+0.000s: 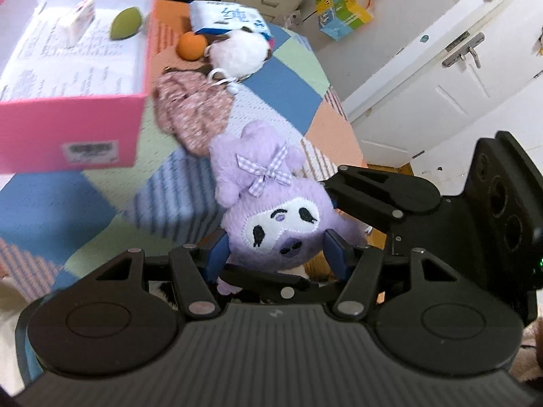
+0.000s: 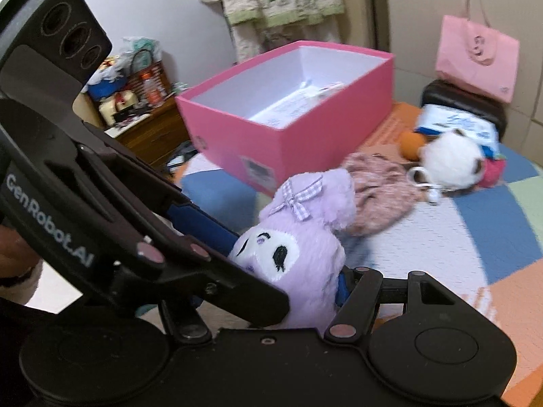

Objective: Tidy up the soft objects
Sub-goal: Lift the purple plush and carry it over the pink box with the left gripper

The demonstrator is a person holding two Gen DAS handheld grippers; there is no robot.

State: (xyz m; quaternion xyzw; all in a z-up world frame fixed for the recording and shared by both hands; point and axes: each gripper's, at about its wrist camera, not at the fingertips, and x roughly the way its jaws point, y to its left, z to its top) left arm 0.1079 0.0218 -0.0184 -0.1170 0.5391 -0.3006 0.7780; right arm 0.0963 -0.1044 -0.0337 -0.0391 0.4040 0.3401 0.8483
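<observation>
Plush toy [image 1: 271, 210], purple and fluffy with a checked bow, is squeezed between two grippers at once. The left gripper [image 1: 275, 247] has its blue pads pressed on both sides of the toy's head, so it is closed on the toy. The right gripper [image 2: 288, 271] pinches the same toy from the other side, and it is closed on the toy too. The toy sits right at the fingertips of both, lifted off the patchwork mat [image 1: 288, 101].

The pink box [image 2: 288, 108] is ahead of the right gripper and a bit up, with its top open. From the left gripper it is ahead and off to the left. A green thing [image 1: 126, 23] and a small white pack [image 1: 79, 17] already lie inside it.

My guess is the toy is on its way to the box. To do this well, both grippers should move together, at the same speed, so the toy does not get pulled apart or slip out. Lift it high enough to clear the near wall of the box. Bring it over the bare part of the box floor, then lower it, then let go with both.

Just past the toy, a flowery cloth pouch [image 1: 193, 108], a white fluffy toy [image 1: 237, 52] and an orange ball [image 1: 191, 45] wait on the mat. Keep the purple toy from brushing them on the way.
</observation>
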